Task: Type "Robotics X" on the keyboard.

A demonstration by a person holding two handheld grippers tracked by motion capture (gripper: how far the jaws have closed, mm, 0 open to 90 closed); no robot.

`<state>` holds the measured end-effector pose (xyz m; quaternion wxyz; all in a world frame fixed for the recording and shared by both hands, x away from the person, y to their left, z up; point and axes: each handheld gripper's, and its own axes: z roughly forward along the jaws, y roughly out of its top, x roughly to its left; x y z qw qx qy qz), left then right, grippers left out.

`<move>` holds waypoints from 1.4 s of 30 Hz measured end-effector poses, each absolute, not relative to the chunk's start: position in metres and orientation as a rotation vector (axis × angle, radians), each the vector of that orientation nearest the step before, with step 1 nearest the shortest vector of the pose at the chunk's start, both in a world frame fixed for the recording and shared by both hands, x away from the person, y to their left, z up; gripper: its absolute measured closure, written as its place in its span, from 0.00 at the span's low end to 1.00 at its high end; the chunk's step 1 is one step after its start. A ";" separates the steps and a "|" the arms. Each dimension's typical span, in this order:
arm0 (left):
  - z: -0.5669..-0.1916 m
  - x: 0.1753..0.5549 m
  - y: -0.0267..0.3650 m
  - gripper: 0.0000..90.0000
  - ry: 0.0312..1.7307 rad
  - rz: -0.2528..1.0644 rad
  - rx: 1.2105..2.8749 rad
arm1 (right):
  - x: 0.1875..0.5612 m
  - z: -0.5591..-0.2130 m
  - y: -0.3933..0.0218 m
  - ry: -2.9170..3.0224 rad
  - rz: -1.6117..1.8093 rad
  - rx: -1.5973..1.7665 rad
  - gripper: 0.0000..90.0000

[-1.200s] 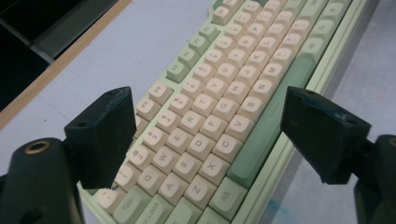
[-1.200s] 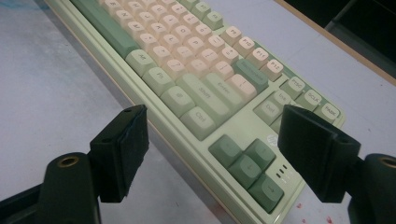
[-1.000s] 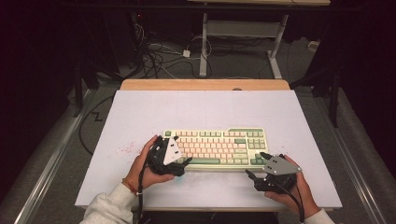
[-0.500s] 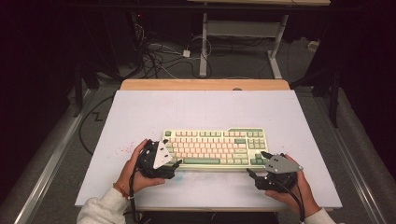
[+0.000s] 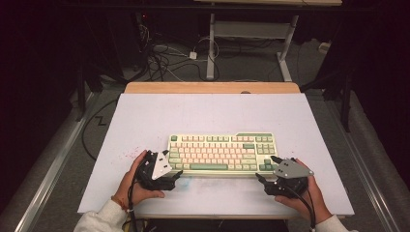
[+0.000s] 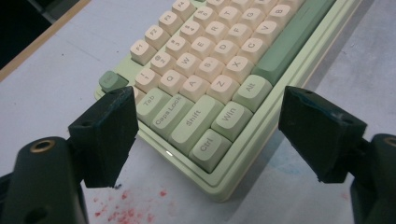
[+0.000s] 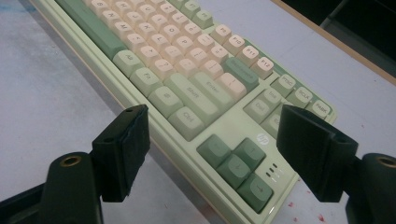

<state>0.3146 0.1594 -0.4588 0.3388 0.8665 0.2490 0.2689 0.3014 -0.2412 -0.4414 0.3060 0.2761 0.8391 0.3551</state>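
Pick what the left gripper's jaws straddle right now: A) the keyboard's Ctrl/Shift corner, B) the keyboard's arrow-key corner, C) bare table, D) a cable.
A: in the left gripper view the open left gripper frames the keyboard corner bearing Ctrl, Shift and Win, with the pads apart from it.

Lower left of the high view: the black left gripper (image 5: 177, 175), jaws spread wide. Lower right: the black right gripper (image 5: 265, 169) with grey three-cornered plate, jaws likewise wide apart.

Left gripper (image 5: 178, 175), right gripper (image 5: 265, 170) flank keyboard (image 5: 222, 153) corners
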 end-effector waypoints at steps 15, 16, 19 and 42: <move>-0.467 0.306 0.168 0.20 0.669 0.674 2.272 | 0.311 -0.429 -0.238 2.248 0.999 0.740 0.69; -0.468 0.306 0.169 0.20 0.670 0.673 2.274 | 0.313 -0.428 -0.237 2.264 1.006 0.737 0.73; -0.468 0.305 0.169 0.20 0.674 0.668 2.272 | 0.319 -0.427 -0.232 2.306 1.000 0.733 0.86; -0.466 0.305 0.171 0.21 0.693 0.667 2.263 | 0.359 -0.448 -0.202 2.433 0.890 0.744 1.00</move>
